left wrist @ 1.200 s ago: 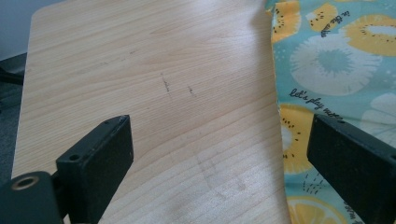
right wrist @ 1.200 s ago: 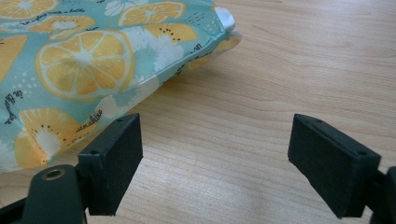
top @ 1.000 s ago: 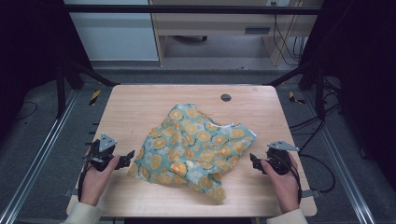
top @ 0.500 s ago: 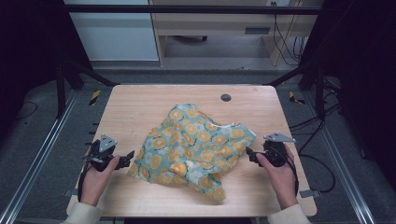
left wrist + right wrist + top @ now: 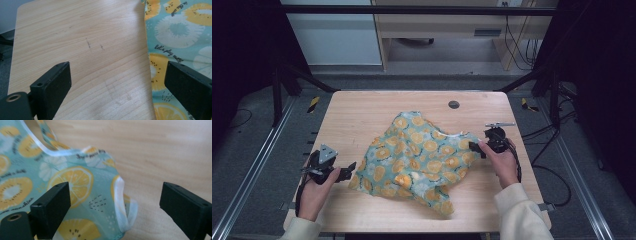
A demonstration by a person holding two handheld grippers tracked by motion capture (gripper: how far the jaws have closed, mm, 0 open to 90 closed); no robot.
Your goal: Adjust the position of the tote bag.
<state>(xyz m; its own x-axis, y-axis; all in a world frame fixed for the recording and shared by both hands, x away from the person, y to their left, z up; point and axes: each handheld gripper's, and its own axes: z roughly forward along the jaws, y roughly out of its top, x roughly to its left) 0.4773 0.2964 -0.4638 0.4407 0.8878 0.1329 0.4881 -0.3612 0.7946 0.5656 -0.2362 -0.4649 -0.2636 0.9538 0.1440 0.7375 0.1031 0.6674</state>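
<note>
A teal garment [image 5: 419, 157] printed with orange and yellow fruit slices lies crumpled on the middle of the wooden table [image 5: 362, 115]. My left gripper [image 5: 348, 171] rests at the garment's near left edge. Its jaws stand open [image 5: 117, 82], one over bare wood and one over the cloth [image 5: 180, 32]. My right gripper [image 5: 475, 148] sits at the garment's right edge. It is open [image 5: 115, 202] and its jaws have just been opening. A white-trimmed hem of the cloth [image 5: 75, 182] lies between them, and the pads do not press on it.
A small round dark cap [image 5: 454, 104] is set into the table near its far edge. Black frame posts [image 5: 277, 85] stand at the table's far corners. Cables [image 5: 547, 132] trail off the right side. Bare wood [image 5: 162, 150] lies right of the garment.
My right gripper has moved forward and leftward, up to the garment's right edge. The left hand and the garment have stayed put.
</note>
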